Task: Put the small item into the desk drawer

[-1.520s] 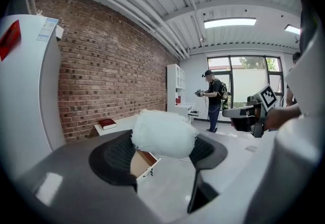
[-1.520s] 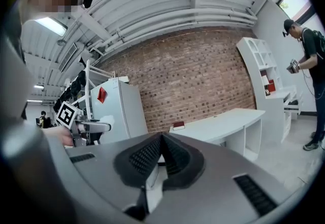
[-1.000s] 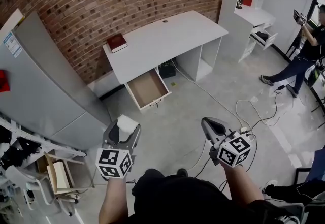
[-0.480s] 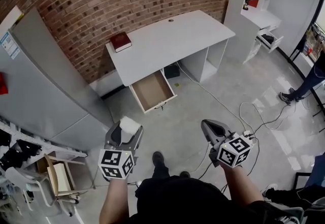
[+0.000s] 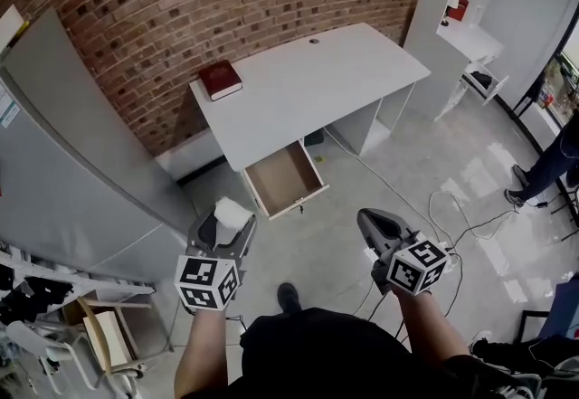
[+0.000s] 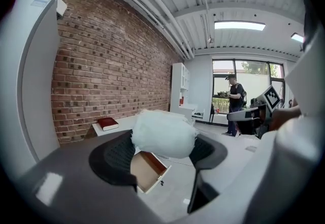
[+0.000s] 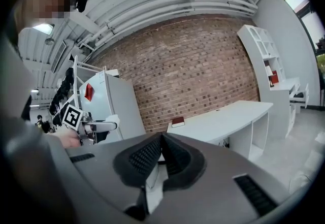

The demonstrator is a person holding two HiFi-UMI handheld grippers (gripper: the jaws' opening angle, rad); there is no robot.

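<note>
left tool (image 5: 223, 225): jaws gripping white wad (image 5: 232, 210) | right tool (image 5: 368, 223): jaws pressed together, empty | both held forward

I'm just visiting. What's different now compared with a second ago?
The person has stepped toward the desk, so the open drawer now looks nearer in the head view. Nothing was picked up or let go. The left hand-held gripper still grips the white item, the right hand-held gripper stays shut and empty, and the book still lies on the desk.
</note>
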